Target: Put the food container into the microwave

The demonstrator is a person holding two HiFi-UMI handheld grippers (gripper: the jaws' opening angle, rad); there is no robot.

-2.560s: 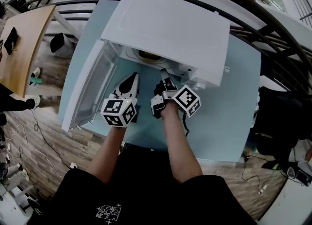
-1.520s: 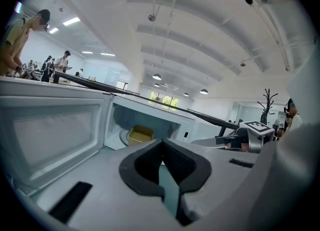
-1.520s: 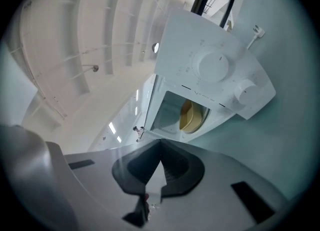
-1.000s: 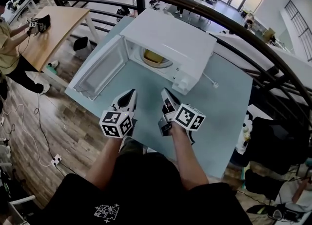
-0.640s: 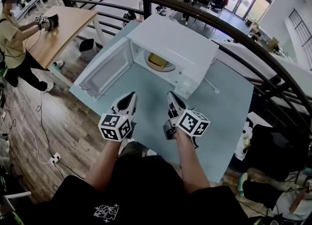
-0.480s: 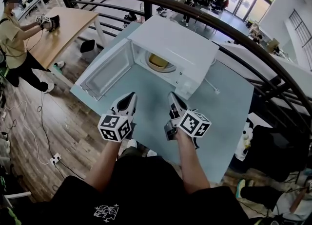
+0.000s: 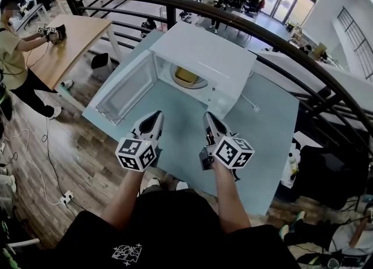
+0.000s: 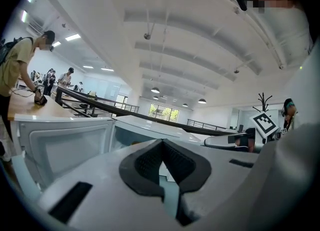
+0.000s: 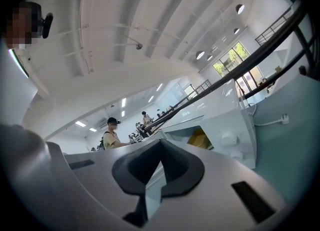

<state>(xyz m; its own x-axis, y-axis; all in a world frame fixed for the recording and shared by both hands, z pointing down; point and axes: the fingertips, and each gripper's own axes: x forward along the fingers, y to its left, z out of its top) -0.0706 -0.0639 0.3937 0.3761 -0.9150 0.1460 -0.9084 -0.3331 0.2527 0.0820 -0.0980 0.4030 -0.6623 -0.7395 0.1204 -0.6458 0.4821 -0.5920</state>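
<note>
The white microwave (image 7: 204, 52) stands on the light blue table (image 7: 268, 145) with its door (image 7: 125, 90) swung open to the left. The yellow food container (image 7: 186, 75) sits inside on the turntable; the right gripper view also shows this container (image 9: 200, 137) in the cavity. My left gripper (image 7: 154, 117) and right gripper (image 7: 208, 116) hover side by side over the table's near part, well in front of the microwave. Both are shut with nothing between the jaws. In the left gripper view the open door (image 8: 65, 145) lies ahead at left.
A black curved railing (image 7: 280, 35) runs behind the microwave. The microwave's cable and plug (image 7: 255, 108) lie on the table to its right. A person (image 7: 14, 46) works at a wooden table (image 7: 70, 41) far left. Wood floor lies below the table's left edge.
Both grippers have drawn back from the microwave's opening toward my body. The container stays inside, and the door stays open.
</note>
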